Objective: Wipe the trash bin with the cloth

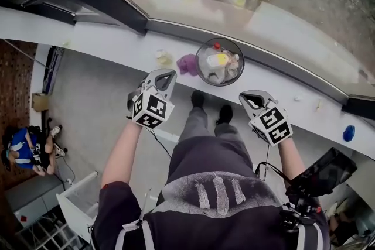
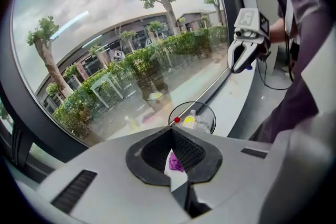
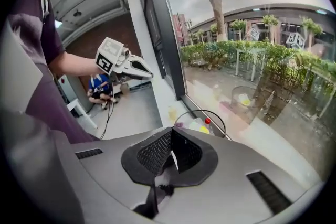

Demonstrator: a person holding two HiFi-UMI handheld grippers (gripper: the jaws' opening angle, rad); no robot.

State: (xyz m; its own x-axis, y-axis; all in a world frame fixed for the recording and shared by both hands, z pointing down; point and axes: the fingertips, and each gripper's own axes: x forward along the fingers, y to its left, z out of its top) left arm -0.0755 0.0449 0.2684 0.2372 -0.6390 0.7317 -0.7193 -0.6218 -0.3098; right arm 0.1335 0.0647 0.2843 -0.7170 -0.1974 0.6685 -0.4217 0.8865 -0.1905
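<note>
Hovering clenched and empty, the left gripper (image 1: 169,74) and right gripper (image 1: 247,96) hold nothing, while the cloth (image 1: 188,64) lies untouched on the surface (image 1: 105,44) at nine o'clock of the bin (image 1: 239,50), so all wiping seems left.

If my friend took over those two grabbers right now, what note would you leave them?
Hands: the left gripper and the right gripper are both shut and empty, held in the air near the ledge.
Things: the purple cloth lies on the ledge beside the clear bin, on its left.
Done: nothing yet, cloth not picked up.
Left: grab the cloth, wipe the bin.
</note>
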